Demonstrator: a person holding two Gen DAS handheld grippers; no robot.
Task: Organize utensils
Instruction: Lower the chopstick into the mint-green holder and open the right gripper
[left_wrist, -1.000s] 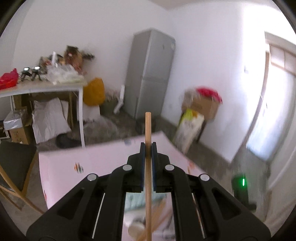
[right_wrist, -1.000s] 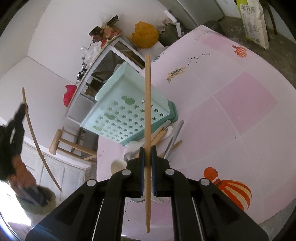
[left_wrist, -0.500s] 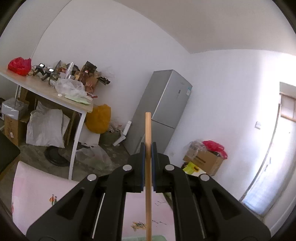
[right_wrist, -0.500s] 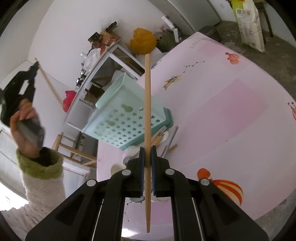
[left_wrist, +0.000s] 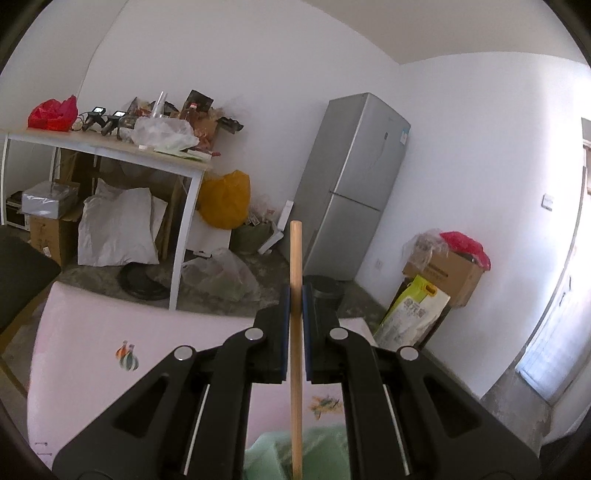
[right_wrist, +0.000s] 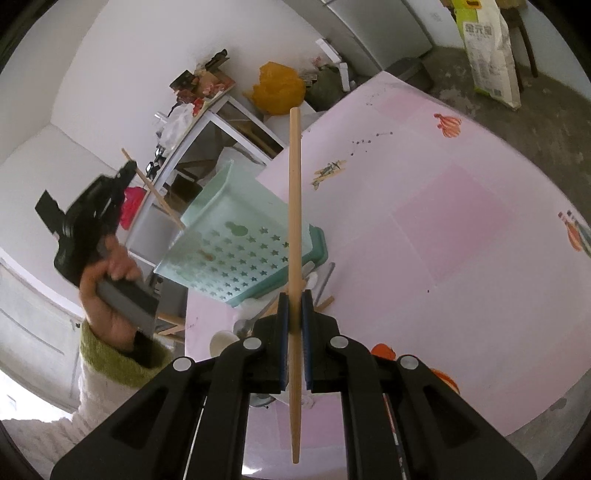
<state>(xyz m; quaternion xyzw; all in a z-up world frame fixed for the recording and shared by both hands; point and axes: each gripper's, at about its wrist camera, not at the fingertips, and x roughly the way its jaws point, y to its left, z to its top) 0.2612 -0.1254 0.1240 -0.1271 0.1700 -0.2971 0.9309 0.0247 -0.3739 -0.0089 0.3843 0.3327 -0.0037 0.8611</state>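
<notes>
Left gripper (left_wrist: 294, 325) and right gripper (right_wrist: 294, 332) each clamp an upright chopstick (left_wrist: 295, 295) (right_wrist: 294, 221) at frame centre, above the green basket (right_wrist: 236, 240) on the pink table (right_wrist: 461, 221).

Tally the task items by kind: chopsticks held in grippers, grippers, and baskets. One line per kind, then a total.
Held chopsticks: 2, one in the left gripper (chopstick), one in the right gripper (chopstick)
Grippers: 2
Baskets: 1, the mint green basket
Total: 5
</notes>
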